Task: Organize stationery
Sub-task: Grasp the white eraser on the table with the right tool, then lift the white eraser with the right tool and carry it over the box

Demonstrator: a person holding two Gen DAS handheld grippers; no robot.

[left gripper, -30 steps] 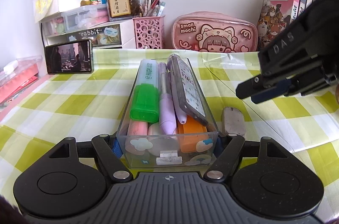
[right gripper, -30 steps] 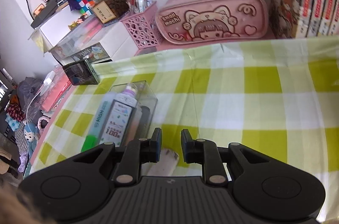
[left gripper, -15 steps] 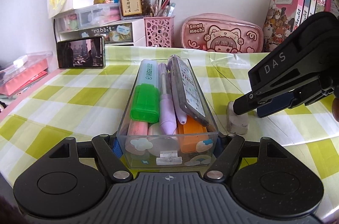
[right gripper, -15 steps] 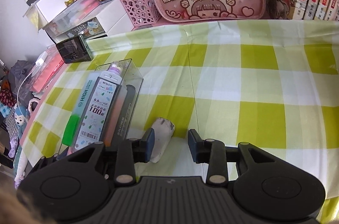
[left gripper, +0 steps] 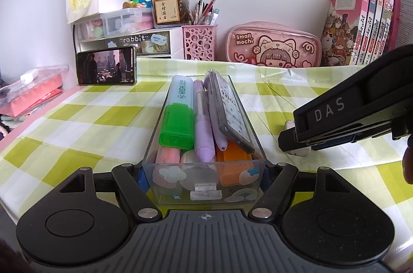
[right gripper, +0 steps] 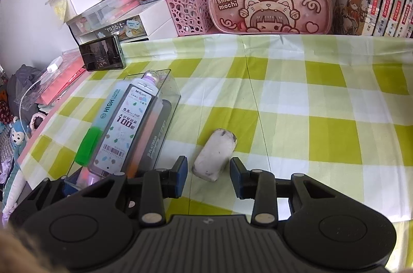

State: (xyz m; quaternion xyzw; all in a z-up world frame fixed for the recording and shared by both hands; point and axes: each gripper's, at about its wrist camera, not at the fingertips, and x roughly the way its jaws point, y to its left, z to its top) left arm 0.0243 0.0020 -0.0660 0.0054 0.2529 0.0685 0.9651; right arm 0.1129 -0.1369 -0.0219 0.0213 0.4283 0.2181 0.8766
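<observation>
1. The left gripper [left gripper: 205, 176] clamps the near end of the clear organizer tray [left gripper: 165, 143], near the desk's left edge; a loosened clamp would tip it.
2. The right gripper [right gripper: 208, 176], jaws spread, straddles the worn eraser [right gripper: 214, 154] just beside the tray.
3. Risk: an off-centre closure may squirt the eraser sideways, or a finger may knock the tray.

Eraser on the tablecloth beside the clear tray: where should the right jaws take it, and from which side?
Grip the eraser across its two long sides, near the end. It lies flat, pointing away, and the right gripper already straddles that end with jaws open. Come from above; the clear tray is close on its left.
</observation>
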